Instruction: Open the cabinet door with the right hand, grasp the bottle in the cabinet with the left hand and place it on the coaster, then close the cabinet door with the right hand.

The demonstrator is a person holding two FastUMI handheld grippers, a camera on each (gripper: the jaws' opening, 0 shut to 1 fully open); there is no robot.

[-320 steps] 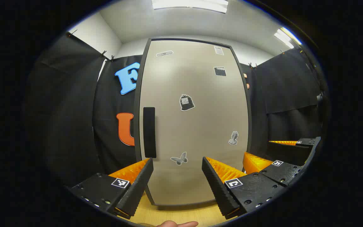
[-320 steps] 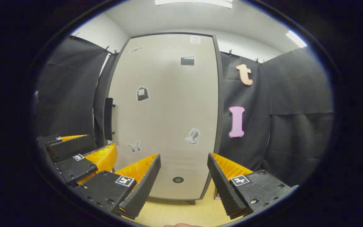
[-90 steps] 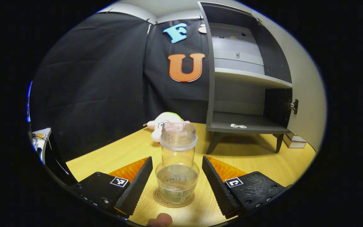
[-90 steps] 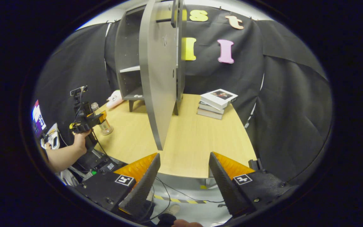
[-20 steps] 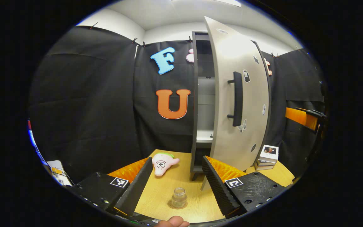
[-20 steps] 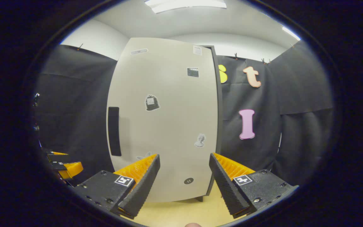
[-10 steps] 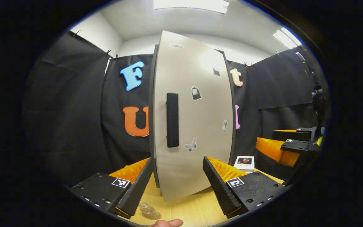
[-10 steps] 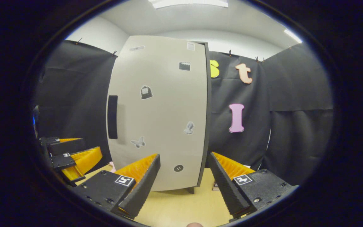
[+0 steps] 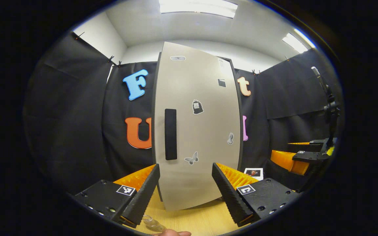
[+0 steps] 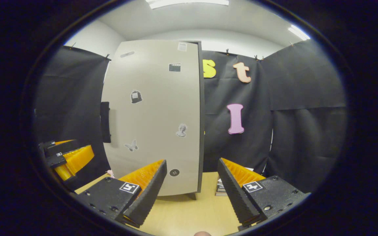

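Left gripper view shows the cabinet door closed, the bottle below it, both grippers open and empty, so the task looks finished.

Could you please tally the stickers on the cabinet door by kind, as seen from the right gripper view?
Butterfly: 1
Bust: 1
Bag: 1
Clapperboard: 1
Button: 1
Plaster: 1
Paper note: 1
Total: 7

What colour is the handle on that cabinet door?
Black: the handle is a dark vertical bar on the pale beige cabinet door, clearest in the left gripper view.
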